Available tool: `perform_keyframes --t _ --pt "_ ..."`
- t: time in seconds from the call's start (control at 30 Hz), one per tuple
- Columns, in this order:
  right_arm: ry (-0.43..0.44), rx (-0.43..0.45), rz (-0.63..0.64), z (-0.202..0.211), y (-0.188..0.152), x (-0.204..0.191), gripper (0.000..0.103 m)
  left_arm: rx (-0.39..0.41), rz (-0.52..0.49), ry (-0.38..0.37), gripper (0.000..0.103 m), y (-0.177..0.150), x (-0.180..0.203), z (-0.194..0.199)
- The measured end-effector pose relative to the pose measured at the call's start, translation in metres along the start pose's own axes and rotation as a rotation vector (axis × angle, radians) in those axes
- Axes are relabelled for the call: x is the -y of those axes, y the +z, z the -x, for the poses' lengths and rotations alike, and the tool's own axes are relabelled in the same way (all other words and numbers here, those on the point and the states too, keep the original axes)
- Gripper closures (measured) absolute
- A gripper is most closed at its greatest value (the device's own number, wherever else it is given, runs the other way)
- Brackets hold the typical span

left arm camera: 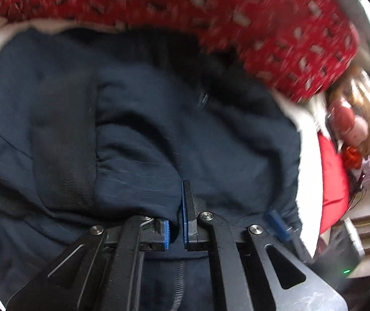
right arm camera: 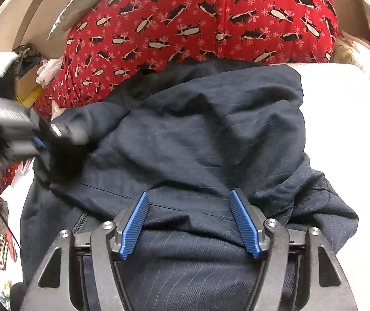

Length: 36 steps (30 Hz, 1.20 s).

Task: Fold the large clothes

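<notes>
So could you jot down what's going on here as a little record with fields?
garment: navy pinstriped garment, rumpled in a heap, not yet folded flat
surface: white sheet under it
left gripper: nearly shut, pinching a fold of the garment
right gripper: open, fingers over the garment, gripping nothing
behind: red penguin-print cloth
off to the side: doll with long hair

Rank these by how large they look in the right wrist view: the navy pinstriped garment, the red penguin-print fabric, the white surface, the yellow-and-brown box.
1. Navy pinstriped garment, though it lies nearest the camera.
2. Red penguin-print fabric.
3. White surface, partly covered, so its true extent is unsure.
4. Yellow-and-brown box, mostly hidden.
</notes>
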State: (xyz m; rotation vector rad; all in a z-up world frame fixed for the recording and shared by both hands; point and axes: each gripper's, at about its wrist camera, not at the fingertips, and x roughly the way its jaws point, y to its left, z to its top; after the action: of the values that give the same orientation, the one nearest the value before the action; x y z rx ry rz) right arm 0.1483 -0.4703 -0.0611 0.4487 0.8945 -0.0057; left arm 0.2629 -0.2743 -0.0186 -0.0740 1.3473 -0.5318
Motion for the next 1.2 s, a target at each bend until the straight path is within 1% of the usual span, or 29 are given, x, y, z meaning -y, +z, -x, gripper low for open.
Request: perform_keyframes --t 0.07,0.13,0.17,0.2,0.23,0.27,0.3,0.33,0.37,0.43,0.53,0.57,0.6,0.63,0.67,0.7,0.73,0.77,0.8,0.87,0.9,0.97,1.0,1.07,1.2 --pt "-0.009 -0.012 0.007 0.0 0.001 -0.002 0.036 -0.023 0.019 -0.047 0.098 -0.003 -0.009 0.006" --pt "-0.028 -0.04 0.016 0.0 0.003 -0.005 0.036 -0.031 0.04 -0.141 0.097 -0.009 -0.021 0.027" --pt "-0.038 -0.057 0.012 0.001 0.006 -0.008 0.036 -0.018 0.049 -0.178 0.095 -0.013 -0.029 0.04" --pt "-0.035 -0.063 -0.001 0.004 0.011 -0.011 0.036 0.016 0.068 -0.221 0.093 -0.019 -0.041 0.057" --pt "-0.016 -0.048 -0.012 0.008 0.015 -0.015 0.036 0.056 0.093 -0.248 0.083 -0.025 -0.055 0.07" --pt "0.02 -0.018 -0.012 0.015 0.02 -0.022 0.035 0.098 0.124 -0.251 0.073 -0.029 -0.068 0.082" --pt "0.051 0.01 0.009 0.02 0.025 -0.033 0.035 0.139 0.162 -0.226 0.07 -0.032 -0.083 0.092" --pt "0.069 0.027 0.035 0.023 0.029 -0.044 0.035 0.166 0.195 -0.201 0.07 -0.035 -0.097 0.097" --pt "0.09 0.043 0.082 0.026 0.033 -0.061 0.035 0.174 0.219 -0.186 0.07 -0.038 -0.108 0.098" --pt "0.112 0.038 0.208 0.022 0.037 -0.099 0.034 0.156 0.285 -0.177 0.07 -0.04 -0.132 0.091" --pt "0.037 -0.002 0.426 -0.002 0.031 -0.152 0.034 0.117 0.359 -0.192 0.07 -0.044 -0.155 0.076" --pt "-0.003 -0.018 0.482 -0.011 0.028 -0.164 0.034 0.101 0.38 -0.209 0.07 -0.045 -0.16 0.069" --pt "-0.077 -0.035 0.551 -0.027 0.025 -0.178 0.034 0.092 0.399 -0.219 0.07 -0.048 -0.164 0.066" --pt "-0.112 -0.04 0.586 -0.036 0.024 -0.184 0.037 0.084 0.417 -0.227 0.07 -0.049 -0.167 0.063" --pt "-0.144 -0.04 0.618 -0.046 0.024 -0.19 0.044 0.079 0.425 -0.234 0.07 -0.051 -0.169 0.061" --pt "-0.154 -0.03 0.631 -0.049 0.025 -0.192 0.054 0.078 0.427 -0.245 0.07 -0.053 -0.17 0.059" --pt "-0.137 -0.019 0.626 -0.05 0.029 -0.192 0.087 0.079 0.423 -0.248 0.07 -0.053 -0.171 0.06" --pt "-0.101 -0.018 0.577 -0.048 0.036 -0.187 0.096 0.081 0.417 -0.249 0.07 -0.054 -0.171 0.061" --pt "-0.069 -0.009 0.524 -0.043 0.041 -0.18 0.097 0.082 0.411 -0.246 0.07 -0.053 -0.169 0.062" --pt "0.054 0.045 0.329 -0.021 0.055 -0.149 0.099 0.087 0.407 -0.24 0.07 -0.051 -0.167 0.06" --pt "0.082 0.059 0.262 -0.014 0.06 -0.136 0.099 0.091 0.403 -0.236 0.07 -0.051 -0.169 0.061" --pt "0.171 0.081 0.036 0.003 0.068 -0.09 0.102 0.099 0.395 -0.226 0.07 -0.053 -0.168 0.061" --pt "0.2 0.08 -0.035 0.006 0.07 -0.073 0.102 0.102 0.39 -0.219 0.07 -0.054 -0.167 0.061" --pt "0.226 0.068 -0.202 0.011 0.065 -0.03 0.102 0.103 0.385 -0.205 0.07 -0.054 -0.164 0.061" --pt "0.211 0.047 -0.401 0.013 0.043 0.033 0.102 0.099 0.39 -0.192 0.07 -0.052 -0.163 0.064"
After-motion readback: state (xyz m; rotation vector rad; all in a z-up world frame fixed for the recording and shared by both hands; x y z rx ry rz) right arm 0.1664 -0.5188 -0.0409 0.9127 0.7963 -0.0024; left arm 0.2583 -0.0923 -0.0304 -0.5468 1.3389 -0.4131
